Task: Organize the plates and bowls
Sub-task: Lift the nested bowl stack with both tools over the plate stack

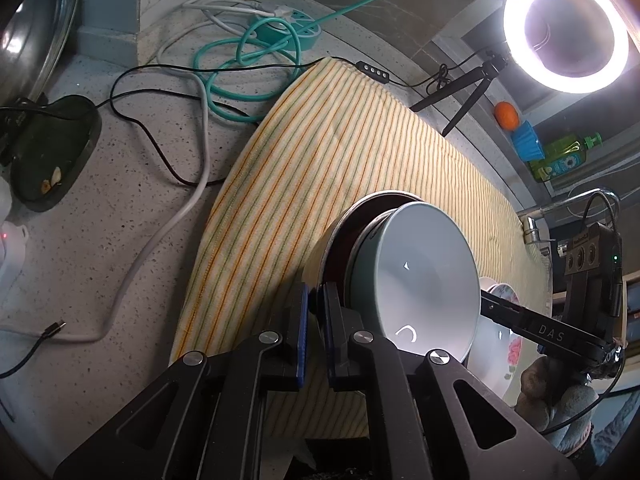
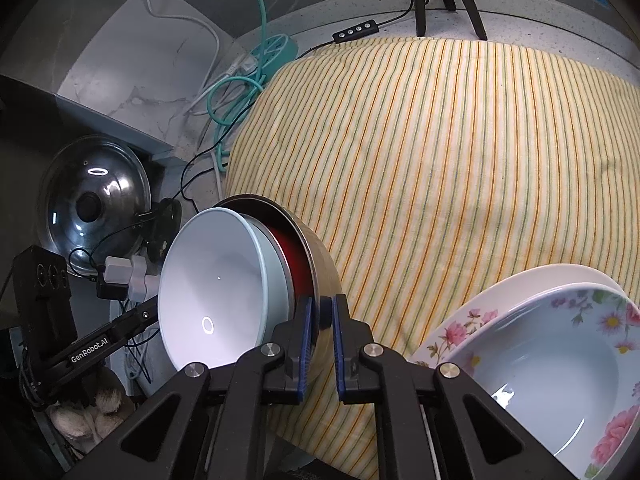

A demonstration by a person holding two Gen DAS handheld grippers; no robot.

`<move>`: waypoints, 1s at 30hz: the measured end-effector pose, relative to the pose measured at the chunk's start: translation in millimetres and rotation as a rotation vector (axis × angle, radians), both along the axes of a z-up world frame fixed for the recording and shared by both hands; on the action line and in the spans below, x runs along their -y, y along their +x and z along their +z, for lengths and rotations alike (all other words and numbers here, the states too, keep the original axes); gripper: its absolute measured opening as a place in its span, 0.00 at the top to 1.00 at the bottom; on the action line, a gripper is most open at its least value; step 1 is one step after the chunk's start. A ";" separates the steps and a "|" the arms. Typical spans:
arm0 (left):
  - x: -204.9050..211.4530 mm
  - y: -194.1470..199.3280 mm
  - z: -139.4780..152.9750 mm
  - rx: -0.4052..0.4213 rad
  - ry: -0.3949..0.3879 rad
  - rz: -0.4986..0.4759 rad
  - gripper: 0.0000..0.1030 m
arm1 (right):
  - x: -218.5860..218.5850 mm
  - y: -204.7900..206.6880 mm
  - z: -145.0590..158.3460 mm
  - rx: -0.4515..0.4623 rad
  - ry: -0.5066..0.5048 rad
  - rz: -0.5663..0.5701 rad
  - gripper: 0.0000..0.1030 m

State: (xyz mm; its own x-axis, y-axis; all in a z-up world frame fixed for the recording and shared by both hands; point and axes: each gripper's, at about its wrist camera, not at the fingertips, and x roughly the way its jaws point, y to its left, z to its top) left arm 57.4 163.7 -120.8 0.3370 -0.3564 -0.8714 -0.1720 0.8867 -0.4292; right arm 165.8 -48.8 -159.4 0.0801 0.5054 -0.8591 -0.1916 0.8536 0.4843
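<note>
The fingers of the left gripper (image 1: 316,300) and right gripper (image 2: 321,314) clamp opposite rims of the steel bowl (image 2: 320,256), steadying the nested stack, pale bowl (image 2: 216,284) innermost, near the striped cloth's (image 2: 440,160) front edge.

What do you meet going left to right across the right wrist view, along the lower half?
Domed steel pot lid → pale blue bowl → steel bowl → right gripper → floral-rimmed plate.
</note>
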 end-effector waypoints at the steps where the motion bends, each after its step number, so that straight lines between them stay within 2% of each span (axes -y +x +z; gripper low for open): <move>1: 0.1 0.0 0.1 0.000 0.000 0.000 0.95 | -0.1 -0.1 0.1 0.001 -0.001 0.000 0.91; 17: 14.2 -0.4 10.7 0.021 -0.003 -0.033 0.94 | 16.2 -1.4 15.6 0.041 -0.005 -0.023 0.91; 30: 38.2 -0.2 41.9 0.090 -0.002 -0.086 0.94 | 47.2 -14.4 38.0 0.086 0.020 -0.084 0.91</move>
